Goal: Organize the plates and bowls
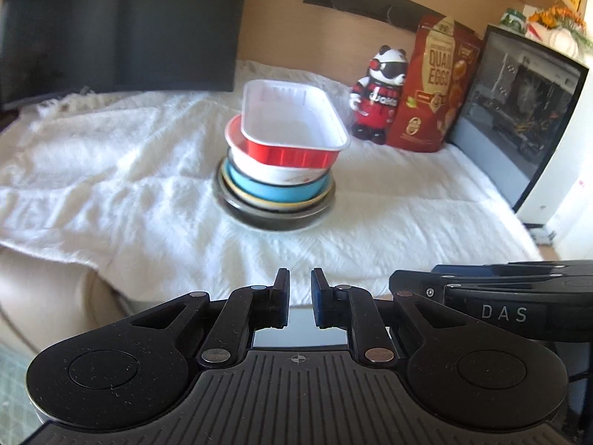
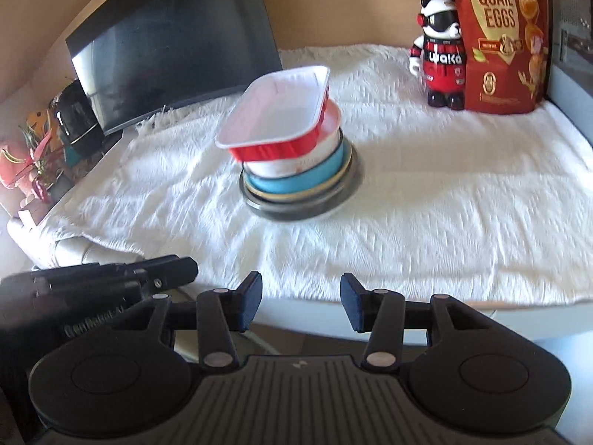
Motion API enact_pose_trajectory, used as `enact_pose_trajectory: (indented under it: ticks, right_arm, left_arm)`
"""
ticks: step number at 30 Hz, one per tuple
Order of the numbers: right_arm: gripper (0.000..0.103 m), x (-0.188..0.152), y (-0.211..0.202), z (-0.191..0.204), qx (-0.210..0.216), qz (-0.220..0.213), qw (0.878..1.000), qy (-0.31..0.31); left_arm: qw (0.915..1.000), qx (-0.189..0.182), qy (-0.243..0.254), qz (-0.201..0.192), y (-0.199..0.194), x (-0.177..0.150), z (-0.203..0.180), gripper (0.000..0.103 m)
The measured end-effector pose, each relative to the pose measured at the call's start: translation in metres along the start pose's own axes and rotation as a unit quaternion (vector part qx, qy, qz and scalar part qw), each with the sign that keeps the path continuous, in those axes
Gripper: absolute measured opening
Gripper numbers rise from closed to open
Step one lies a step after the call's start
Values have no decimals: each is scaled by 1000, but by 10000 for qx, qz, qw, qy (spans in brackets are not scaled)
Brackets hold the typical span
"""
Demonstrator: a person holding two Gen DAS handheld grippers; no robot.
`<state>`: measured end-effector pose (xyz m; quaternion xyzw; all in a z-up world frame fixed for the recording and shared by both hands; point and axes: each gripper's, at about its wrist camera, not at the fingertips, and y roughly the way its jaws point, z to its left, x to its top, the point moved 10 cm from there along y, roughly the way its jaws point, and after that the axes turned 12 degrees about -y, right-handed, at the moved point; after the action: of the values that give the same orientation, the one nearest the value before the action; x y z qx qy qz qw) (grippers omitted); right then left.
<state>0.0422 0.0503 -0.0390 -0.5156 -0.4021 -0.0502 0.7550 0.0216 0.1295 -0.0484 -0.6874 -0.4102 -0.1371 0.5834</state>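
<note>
Stack of nested dishes on white cloth | tray topmost, seemingly tilted | left jaws closed, empty | right jaws apart, empty

Left gripper: jaws drawn close, narrow gap between blue pads, nothing between them; tips aim toward 12 o'clock, tilted downward. Right gripper: jaws partly apart, clear gap, nothing between pads; tips also aim toward 12 o'clock, tilted downward. Two grippers side by side, near each other: right gripper's black body shows at 3 o'clock in left wrist view; left gripper's body shows at 9 o'clock in right wrist view.
</note>
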Motion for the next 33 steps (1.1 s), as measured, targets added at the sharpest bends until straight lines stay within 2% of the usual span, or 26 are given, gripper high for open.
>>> enact_pose_trajectory:
  ticks: [2,5,8,33]
  right_arm:
    - [47,-4,-7,6,-2,-20,9999,-99]
    - [47,-6,-15,13,-10,-97,9998,-164]
    - [47,-9,-20,16,-24,-114,9998,-187]
    - [47,-15,-32,15,0,-144,9996,-235]
  left_arm:
    - [9999,28,80,-77,-8,-3,-5,16]
    - [9998,-156,53,-82,-19,-4,-11,16]
    - [9999,-123,31,-106,-24,-6,-12,16]
    - [9999,-37,-108,-16,-32,-17,-11,16]
